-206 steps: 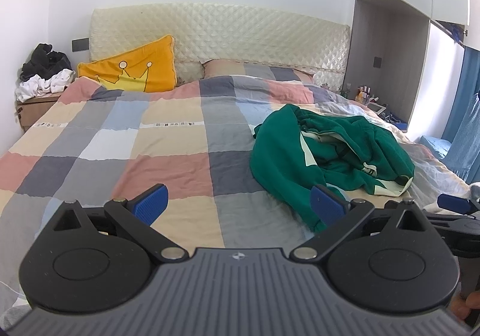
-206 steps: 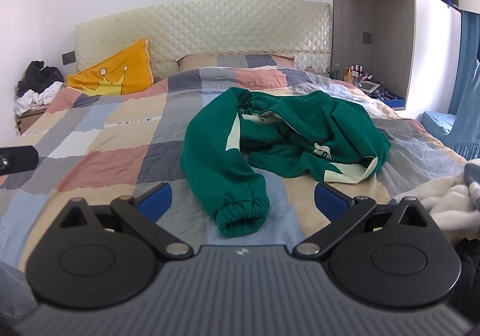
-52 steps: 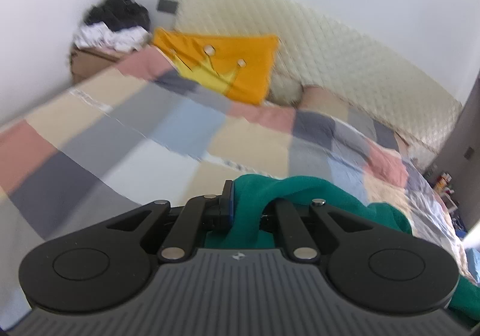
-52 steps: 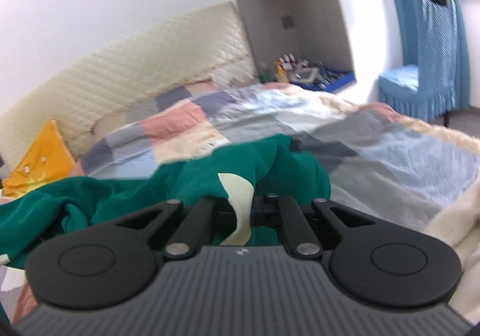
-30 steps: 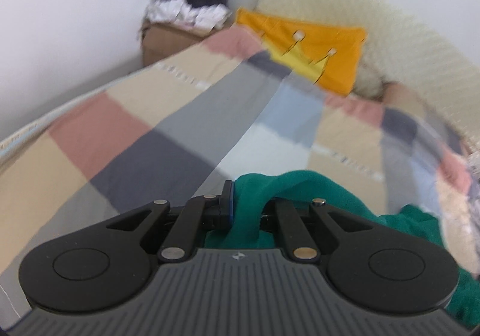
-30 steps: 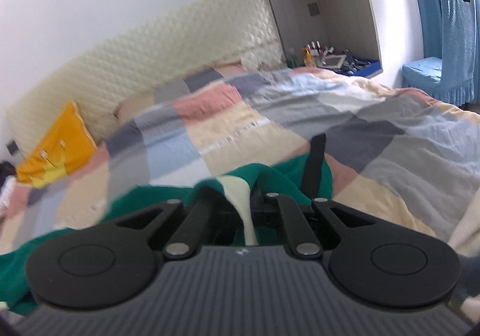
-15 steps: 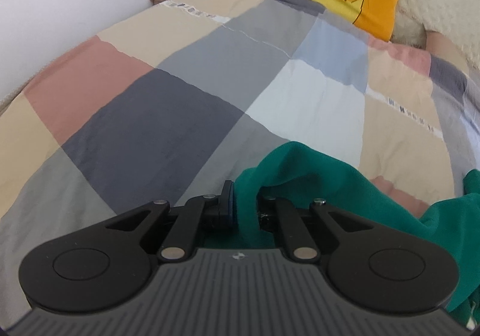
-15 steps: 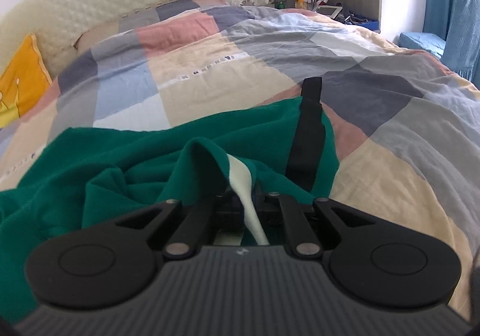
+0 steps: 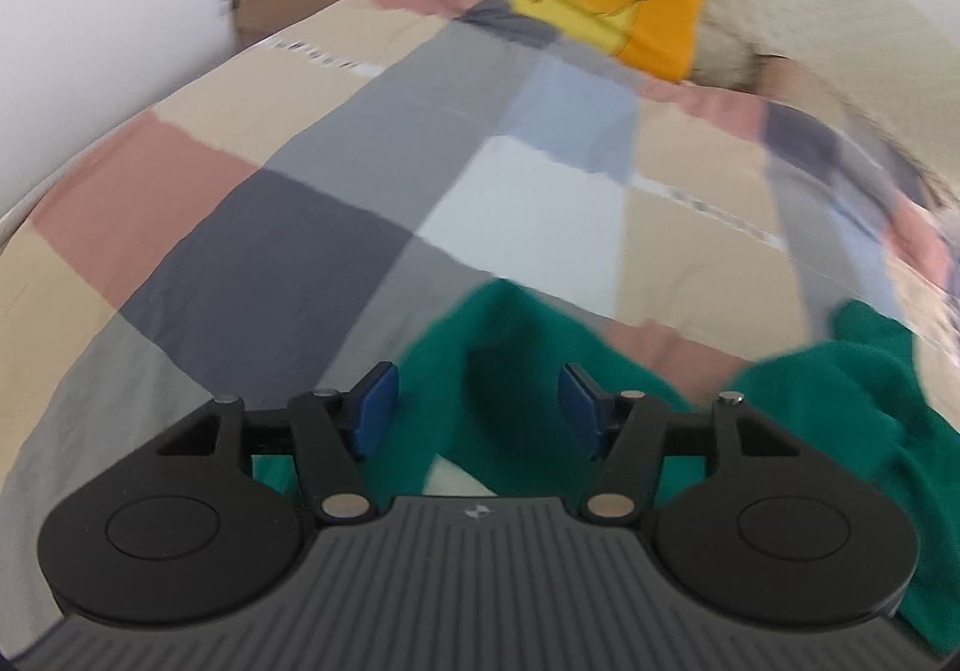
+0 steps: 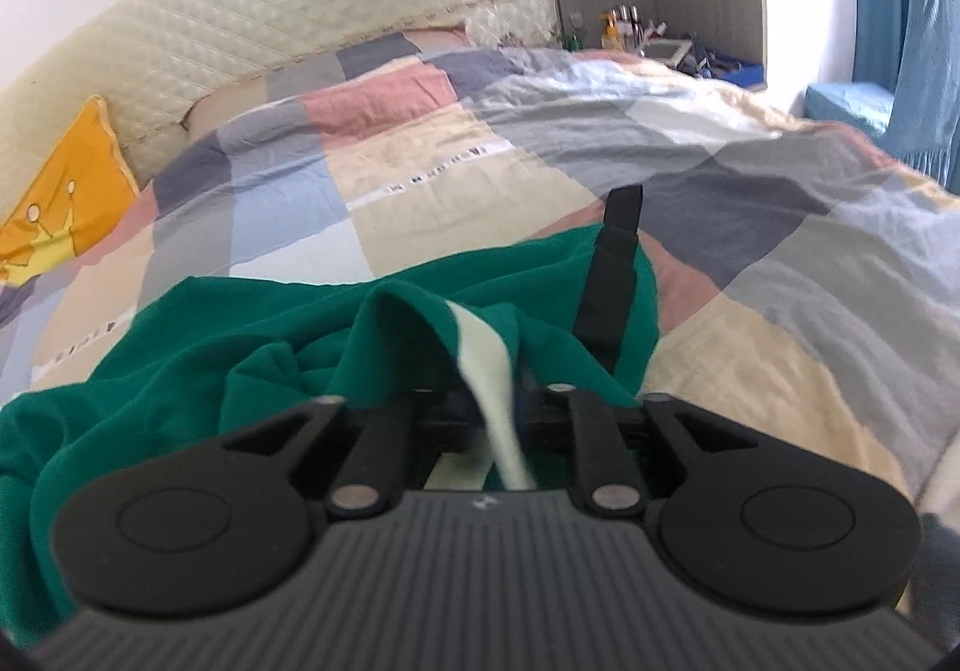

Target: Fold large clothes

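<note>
Partly hidden: right hand-held gripper opening around green garment; left opening, wide.

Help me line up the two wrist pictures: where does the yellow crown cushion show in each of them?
Left wrist view: the yellow crown cushion sits top centre, against the headboard.
Right wrist view: the same cushion is at the far left edge, partly cut off.
Shared landmark: the green garment, low in the middle of both pictures, just ahead of the gripper fingers.

Bright, even daylight with soft shadows; both fisheye views bow at the edges, and motion blur smears the bed and orange pillow.
</note>
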{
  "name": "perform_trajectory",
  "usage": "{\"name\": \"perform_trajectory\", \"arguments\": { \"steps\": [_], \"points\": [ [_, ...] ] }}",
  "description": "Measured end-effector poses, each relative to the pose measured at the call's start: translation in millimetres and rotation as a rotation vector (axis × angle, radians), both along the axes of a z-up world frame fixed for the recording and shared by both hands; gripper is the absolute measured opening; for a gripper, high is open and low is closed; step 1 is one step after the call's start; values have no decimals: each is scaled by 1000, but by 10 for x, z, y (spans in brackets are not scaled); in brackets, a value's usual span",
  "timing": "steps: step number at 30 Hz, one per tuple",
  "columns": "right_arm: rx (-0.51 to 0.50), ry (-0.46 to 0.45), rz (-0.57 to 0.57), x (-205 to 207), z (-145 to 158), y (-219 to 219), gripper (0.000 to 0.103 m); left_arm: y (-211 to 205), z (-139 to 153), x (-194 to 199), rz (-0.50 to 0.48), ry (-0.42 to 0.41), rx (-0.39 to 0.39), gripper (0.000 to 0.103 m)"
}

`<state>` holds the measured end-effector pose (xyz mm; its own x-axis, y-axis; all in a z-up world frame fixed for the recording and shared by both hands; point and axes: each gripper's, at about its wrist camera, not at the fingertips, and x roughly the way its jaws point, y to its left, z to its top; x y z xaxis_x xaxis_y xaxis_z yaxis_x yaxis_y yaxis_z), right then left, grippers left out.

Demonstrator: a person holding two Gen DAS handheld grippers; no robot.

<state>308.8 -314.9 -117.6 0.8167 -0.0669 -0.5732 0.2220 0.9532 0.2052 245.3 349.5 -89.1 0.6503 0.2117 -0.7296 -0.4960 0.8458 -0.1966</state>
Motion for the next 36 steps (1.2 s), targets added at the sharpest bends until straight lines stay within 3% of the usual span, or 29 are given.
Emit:
{"name": "perform_trajectory", "arguments": {
  "steps": [2,5,9,15,23,26,31,36],
  "points": [
    [9,-23,5,-101,62,-11,58,-125,147,-120,-26,-16,14,67],
    [46,-81,-2,-285,175,-7,77,-358,350,-289,-70,-53,40,68],
    [142,-164,15,-571,238,101,76,-747,573,-490,-132,-95,61,68],
    [64,-250,102,-943,301,419,79,-1421,728,-710,-230,-174,45,68],
    [83,-369,213,-1202,409,530,79,-2290,650,-768,-348,-222,68,68],
    [132,-342,279,-1141,377,584,79,-2430,559,-717,-346,-226,41,68],
    [293,-209,343,-917,200,570,79,-2393,268,-457,-320,-199,-78,68],
    [516,-57,332,-769,-72,489,79,-2303,-180,-183,-323,-162,-262,68]
  ]
}}
